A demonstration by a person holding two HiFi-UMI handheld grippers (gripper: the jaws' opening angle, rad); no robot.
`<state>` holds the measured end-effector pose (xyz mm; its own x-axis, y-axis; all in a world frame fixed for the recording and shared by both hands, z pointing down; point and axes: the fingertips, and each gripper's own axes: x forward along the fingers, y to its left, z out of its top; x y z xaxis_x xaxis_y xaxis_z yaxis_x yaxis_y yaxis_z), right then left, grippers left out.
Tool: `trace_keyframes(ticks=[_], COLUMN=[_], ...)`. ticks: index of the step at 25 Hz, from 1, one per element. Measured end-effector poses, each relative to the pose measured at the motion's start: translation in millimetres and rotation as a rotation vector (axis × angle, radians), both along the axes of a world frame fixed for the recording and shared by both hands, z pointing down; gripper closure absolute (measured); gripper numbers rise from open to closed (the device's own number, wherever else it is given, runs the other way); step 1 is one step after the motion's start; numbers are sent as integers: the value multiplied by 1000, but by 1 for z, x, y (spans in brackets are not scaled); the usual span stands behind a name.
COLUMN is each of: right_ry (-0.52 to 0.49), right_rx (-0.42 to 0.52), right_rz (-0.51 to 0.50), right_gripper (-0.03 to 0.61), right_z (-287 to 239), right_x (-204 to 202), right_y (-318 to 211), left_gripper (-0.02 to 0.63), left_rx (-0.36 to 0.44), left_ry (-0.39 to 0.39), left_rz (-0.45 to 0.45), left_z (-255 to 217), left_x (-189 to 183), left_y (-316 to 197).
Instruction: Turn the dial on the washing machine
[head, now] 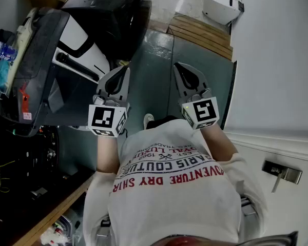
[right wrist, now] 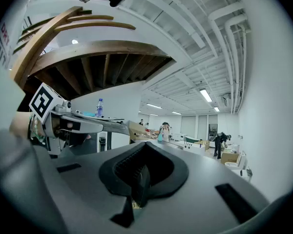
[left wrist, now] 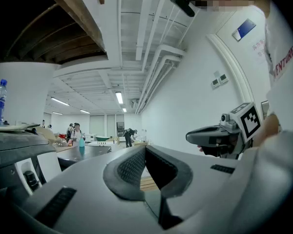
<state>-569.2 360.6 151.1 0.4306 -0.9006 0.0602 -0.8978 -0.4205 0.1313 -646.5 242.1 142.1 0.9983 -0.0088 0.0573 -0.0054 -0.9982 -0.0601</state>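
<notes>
The washing machine stands at the left of the head view, dark on top with a white front panel. In the left gripper view its white panel carries a small dark knob-like part; I cannot tell whether that is the dial. My left gripper and right gripper are held level side by side, over the floor and apart from the machine. Both are shut with nothing between the jaws, as their own views show for the left gripper and the right gripper.
A water bottle lies on top of the machine. A white wall with a metal door handle runs along the right. A wooden pallet and a white fixture lie ahead. Several people stand far off in the hall.
</notes>
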Motion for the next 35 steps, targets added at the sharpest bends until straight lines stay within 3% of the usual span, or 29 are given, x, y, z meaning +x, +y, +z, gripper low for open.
trace_keyframes(ticks=[18, 19, 20, 21, 24, 29, 35], right_ry=[-68, -67, -71, -78, -90, -105, -153], right_rx=[26, 23, 16, 10, 12, 31, 30], right_rz=[-25, -31, -38, -41, -33, -29, -73], right_gripper=[560, 524, 396, 327, 322, 322, 322], right_z=[6, 6, 6, 7, 8, 15, 36], right_x=[9, 11, 15, 20, 38, 74, 169], right_y=[16, 17, 19, 21, 28, 27, 15], left_gripper=[597, 597, 597, 598, 597, 597, 597], left_rx=[-30, -35, -40, -43, -39, -36, -38], left_ry=[-15, -18, -22, -27, -48, -73, -80], left_rz=[-16, -21, -26, -26, -4, -4, -42], left_z=[8, 9, 10, 12, 16, 24, 35], left_x=[9, 10, 11, 14, 25, 61, 158], left_y=[16, 18, 19, 22, 34, 34, 25])
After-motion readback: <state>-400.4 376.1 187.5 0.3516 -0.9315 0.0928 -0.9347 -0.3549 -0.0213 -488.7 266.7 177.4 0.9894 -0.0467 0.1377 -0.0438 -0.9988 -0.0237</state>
